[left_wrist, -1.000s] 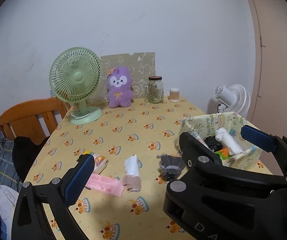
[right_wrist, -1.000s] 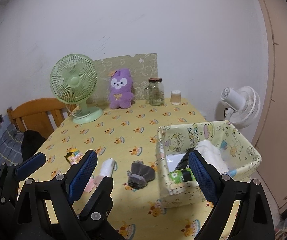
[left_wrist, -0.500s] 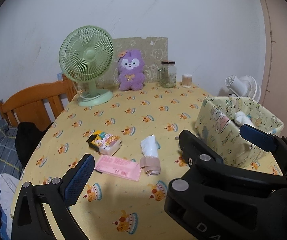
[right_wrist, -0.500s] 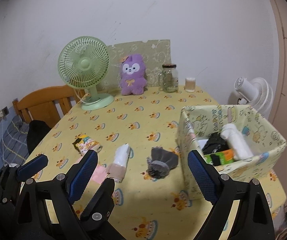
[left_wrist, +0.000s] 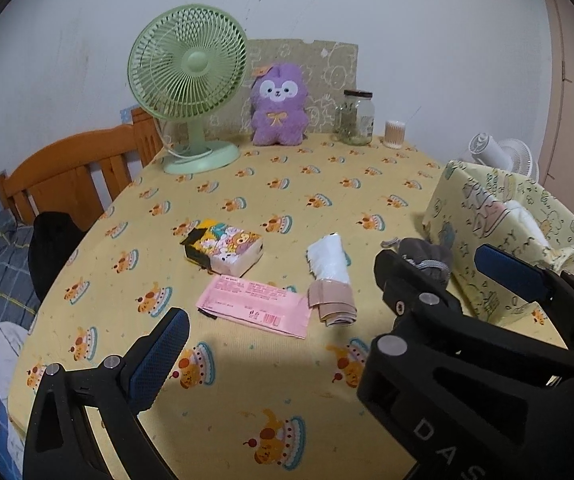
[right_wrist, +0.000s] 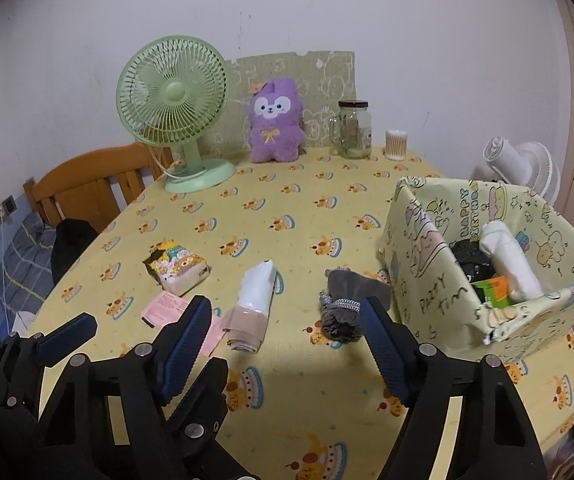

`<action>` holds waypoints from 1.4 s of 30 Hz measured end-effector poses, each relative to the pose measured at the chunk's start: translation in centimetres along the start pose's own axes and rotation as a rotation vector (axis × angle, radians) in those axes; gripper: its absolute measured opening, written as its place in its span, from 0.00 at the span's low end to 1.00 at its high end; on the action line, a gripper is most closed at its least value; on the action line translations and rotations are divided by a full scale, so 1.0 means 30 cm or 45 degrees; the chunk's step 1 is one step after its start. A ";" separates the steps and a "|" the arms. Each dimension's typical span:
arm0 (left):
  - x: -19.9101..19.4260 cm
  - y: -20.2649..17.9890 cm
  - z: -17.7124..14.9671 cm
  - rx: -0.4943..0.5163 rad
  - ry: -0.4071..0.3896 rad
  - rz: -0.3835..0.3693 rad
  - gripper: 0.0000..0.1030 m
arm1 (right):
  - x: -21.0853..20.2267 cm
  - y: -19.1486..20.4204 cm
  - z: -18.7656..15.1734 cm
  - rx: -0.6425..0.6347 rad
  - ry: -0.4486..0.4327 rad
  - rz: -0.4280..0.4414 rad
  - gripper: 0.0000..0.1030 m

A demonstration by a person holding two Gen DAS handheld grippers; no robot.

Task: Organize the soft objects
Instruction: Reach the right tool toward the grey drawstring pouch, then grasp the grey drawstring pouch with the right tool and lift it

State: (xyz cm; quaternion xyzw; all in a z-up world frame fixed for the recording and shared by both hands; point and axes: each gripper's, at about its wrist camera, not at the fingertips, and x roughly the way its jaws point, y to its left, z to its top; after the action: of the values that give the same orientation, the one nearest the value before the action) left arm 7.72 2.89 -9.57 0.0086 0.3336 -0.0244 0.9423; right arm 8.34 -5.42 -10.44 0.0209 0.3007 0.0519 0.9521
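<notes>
1. Yellow cloth printed with little cakes is covering the worktop, which is carrying everything here.
2. A pale yellow-green storage box is sitting at the right side, already holding a white roll, a black bundle and a green-and-orange pack.
3. A green desk fan is standing at the back, with a purple plush toy, a glass jar and a small tub of cotton swabs beside it.
4. The left gripper is hovering above the near edge, its fingers spreading wide with nothing between them.
5. The right gripper is likewise hanging over the cloth, fingers apart and empty.
6. A pink packet is lying flat at centre, touching a white and beige rolled bundle on its right.
7. A cartoon-printed tissue pack is resting just behind the pink packet.
8. A grey rolled sock is lying just beside the box's left wall.
</notes>
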 end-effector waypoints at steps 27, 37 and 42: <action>0.218 0.007 -0.014 -0.003 0.196 0.038 1.00 | 0.209 -0.038 -0.028 0.073 0.091 -0.236 0.55; 0.195 0.048 -0.003 -0.034 0.167 0.035 1.00 | 0.217 0.000 -0.007 0.029 0.097 -0.053 0.55; 0.191 0.045 -0.003 -0.032 0.165 0.035 1.00 | 0.196 0.010 -0.008 0.018 0.073 -0.081 0.55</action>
State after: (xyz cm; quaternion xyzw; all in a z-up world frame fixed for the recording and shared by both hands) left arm 12.18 4.00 -13.26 0.0029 0.3939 -0.0069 0.9191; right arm 12.95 -4.46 -13.97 0.0167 0.3289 0.0199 0.9440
